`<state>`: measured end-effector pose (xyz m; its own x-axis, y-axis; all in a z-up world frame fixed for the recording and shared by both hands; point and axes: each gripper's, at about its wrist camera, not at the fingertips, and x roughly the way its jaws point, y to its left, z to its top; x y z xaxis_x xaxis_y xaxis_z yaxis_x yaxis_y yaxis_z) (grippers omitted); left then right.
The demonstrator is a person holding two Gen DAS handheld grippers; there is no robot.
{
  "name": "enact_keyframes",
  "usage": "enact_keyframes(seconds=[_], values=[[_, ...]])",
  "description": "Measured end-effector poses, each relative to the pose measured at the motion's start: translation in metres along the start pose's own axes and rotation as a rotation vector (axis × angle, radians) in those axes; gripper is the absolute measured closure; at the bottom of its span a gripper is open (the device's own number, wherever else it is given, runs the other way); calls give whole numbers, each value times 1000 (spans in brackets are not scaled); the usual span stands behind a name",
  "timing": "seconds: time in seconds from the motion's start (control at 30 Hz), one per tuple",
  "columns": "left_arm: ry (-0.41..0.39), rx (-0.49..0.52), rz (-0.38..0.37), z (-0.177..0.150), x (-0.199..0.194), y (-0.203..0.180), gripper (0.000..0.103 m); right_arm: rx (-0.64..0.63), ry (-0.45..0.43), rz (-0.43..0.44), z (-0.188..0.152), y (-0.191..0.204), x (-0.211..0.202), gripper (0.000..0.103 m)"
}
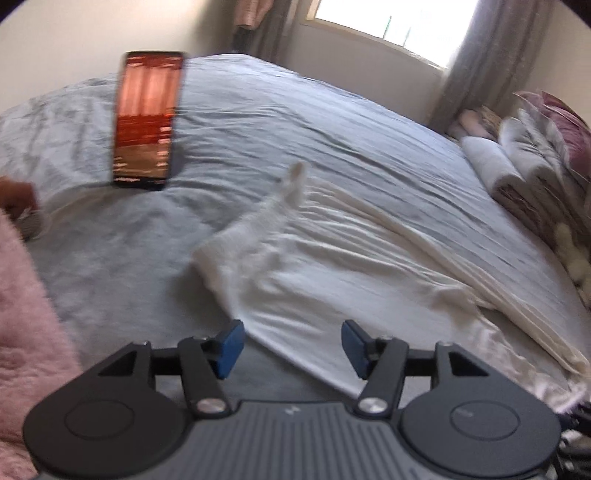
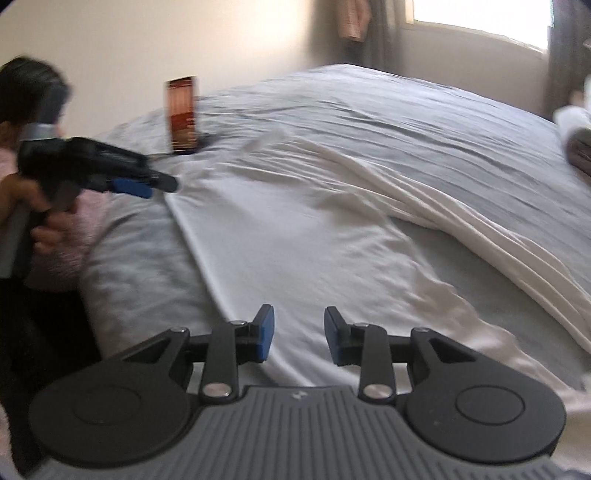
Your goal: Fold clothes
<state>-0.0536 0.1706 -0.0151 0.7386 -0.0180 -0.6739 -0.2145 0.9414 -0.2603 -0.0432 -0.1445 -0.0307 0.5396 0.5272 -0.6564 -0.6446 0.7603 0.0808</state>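
Note:
A white garment (image 1: 317, 258) lies spread and wrinkled on the grey bedspread (image 1: 240, 122), with a bunched, pleated part along its right side. In the left wrist view my left gripper (image 1: 291, 345) hovers just above the garment's near edge, open, with nothing between its blue pads. The right wrist view shows the same garment (image 2: 314, 229) running from the bed's left edge to the right. There my right gripper (image 2: 299, 338) is open over the near part of the cloth, holding nothing. The left gripper (image 2: 147, 186) also shows at the left there, held by a hand at the garment's far corner.
A phone (image 1: 147, 122) with an orange screen stands upright on the bed at the back left, and shows in the right wrist view too (image 2: 181, 114). Folded towels and pillows (image 1: 535, 173) are stacked at the right. A pink fluffy sleeve (image 1: 22, 314) is at the left. A window (image 1: 399, 18) is behind.

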Motion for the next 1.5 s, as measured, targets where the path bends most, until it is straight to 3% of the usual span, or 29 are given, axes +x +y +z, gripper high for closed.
enact_keyframes(seconds=[0.17,0.57,0.73,0.93,1.27,1.4,1.5], values=[[19,94,-75,-3,5,-36,43,67,31,-96,-8,-22,-5,66],[72,260,-196,-18,21,-113,44,197,73,-226,-19,-67,-24,64],[95,318,-315,-28,25,-150,46,258,38,-312,-27,-99,-53,64],[116,434,-462,-50,25,-197,47,435,5,-405,-51,-148,-94,64],[131,618,-620,-88,27,-246,49,566,6,-561,-89,-200,-124,64],[131,660,-664,-96,27,-258,50,612,-31,-580,-95,-213,-129,64],[139,666,-686,-99,29,-263,50,615,-92,-533,-88,-217,-128,64]])
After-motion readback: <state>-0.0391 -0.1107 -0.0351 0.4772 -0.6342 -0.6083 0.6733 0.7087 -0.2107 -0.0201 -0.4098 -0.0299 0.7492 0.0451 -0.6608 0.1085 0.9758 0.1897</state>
